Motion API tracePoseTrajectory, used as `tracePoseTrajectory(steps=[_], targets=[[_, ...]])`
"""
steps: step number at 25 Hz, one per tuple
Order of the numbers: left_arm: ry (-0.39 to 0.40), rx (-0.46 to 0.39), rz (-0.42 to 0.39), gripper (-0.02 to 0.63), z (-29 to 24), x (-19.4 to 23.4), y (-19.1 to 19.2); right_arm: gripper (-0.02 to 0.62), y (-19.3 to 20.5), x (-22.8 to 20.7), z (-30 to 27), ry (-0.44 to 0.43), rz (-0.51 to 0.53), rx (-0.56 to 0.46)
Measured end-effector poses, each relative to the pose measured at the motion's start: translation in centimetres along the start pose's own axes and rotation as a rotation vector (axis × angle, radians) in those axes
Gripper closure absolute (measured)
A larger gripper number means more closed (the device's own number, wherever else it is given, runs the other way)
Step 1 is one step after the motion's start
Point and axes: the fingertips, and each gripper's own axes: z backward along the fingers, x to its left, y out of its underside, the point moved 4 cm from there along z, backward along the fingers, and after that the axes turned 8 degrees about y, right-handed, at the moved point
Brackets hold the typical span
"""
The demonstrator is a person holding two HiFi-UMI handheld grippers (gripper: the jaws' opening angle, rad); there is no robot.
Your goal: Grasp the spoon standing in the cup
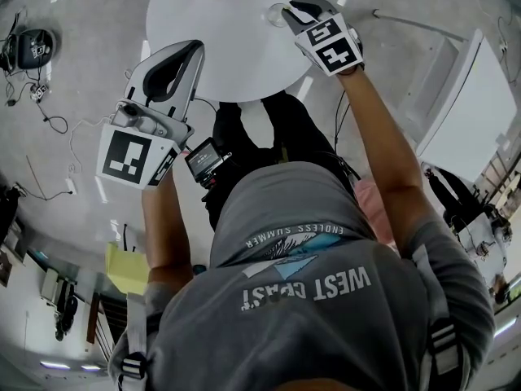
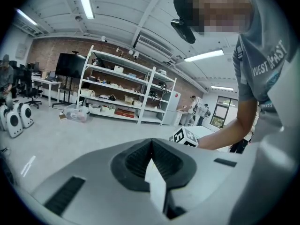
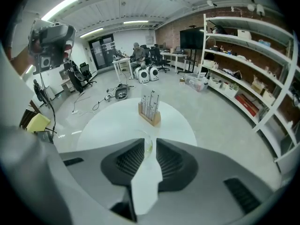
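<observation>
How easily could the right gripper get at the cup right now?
Probably yes: the right gripper hangs just over the cup at the table edge, jaws slightly apart, with nothing in the way. The wooden rack stands farther back.

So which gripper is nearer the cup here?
Right. The right gripper is over the table with its jaws slightly apart right at the cup; the left gripper hangs at the table's near edge, jaws together, away from it.

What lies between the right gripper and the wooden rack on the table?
Right gripper view: the clear cup, right at the open jaws of the right gripper; beyond it, bare tabletop up to the wooden rack.
</observation>
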Motion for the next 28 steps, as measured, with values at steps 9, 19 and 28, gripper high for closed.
tracePoseTrajectory(steps=[9, 19, 28], targets=[[-0.003, -0.004, 0.008, 0.603, 0.3, 0.0, 0.5, 0.545, 0.4, 0.2, -0.4, 0.064, 0.115, 0.034], [-0.001, -0.017, 0.009, 0.603, 0.8, 0.3, 0.4, 0.566, 0.2, 0.6, -0.1, 0.117, 0.184, 0.05], [0.005, -0.03, 0.002, 0.603, 1.2, 0.1, 0.3, 0.587, 0.2, 0.9, 0.6, 0.155, 0.239, 0.051]])
